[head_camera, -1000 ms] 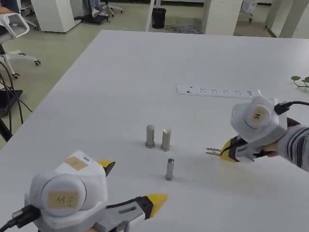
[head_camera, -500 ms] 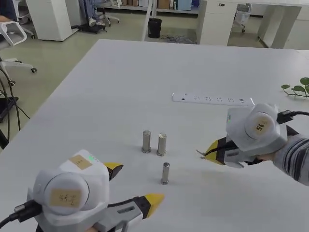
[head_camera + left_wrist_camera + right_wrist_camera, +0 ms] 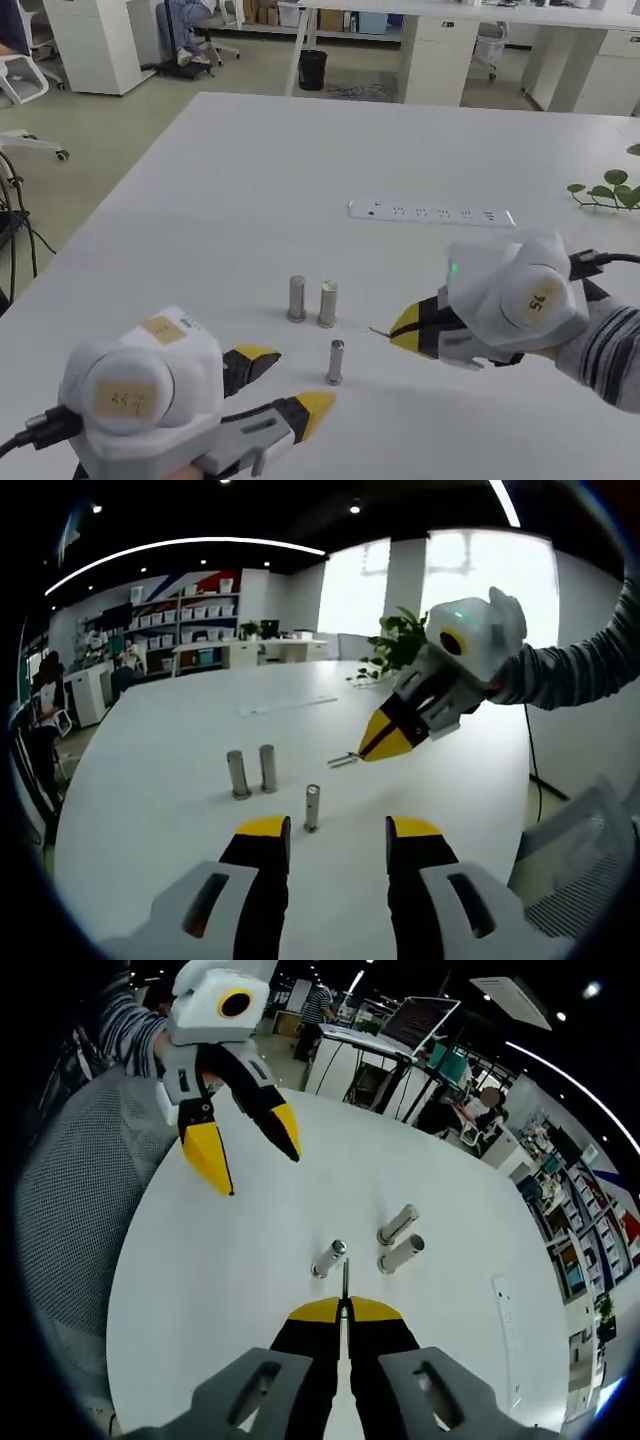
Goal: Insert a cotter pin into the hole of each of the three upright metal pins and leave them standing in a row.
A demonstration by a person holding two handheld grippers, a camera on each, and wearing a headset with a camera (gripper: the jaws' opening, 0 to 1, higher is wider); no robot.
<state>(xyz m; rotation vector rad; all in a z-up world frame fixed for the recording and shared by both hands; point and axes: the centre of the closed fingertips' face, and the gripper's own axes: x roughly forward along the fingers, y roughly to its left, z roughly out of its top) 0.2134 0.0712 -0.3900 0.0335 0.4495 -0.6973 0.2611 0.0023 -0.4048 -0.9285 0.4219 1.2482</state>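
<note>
Now first pin (image 3: 297,298) and second pin (image 3: 328,303) stand upright side by side on white table (image 3: 230,180); third pin (image 3: 336,361) upright alone, nearer to person. Cotter pin (image 3: 380,332) clamped between closed jaws of right gripper (image 3: 405,330), thin end pointing toward third pin, not touching. Right gripper comes from right, held low, nearly level. Left gripper (image 3: 290,380) hovers at lower left, jaws apart, nothing between, aimed at third pin. Power strip (image 3: 430,213) lies behind, well apart.

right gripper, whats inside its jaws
A thin cotter pin sticks out between the shut jaws of the right gripper, pointing toward the nearest metal pin. Its gripped end is covered by the jaws.
</note>
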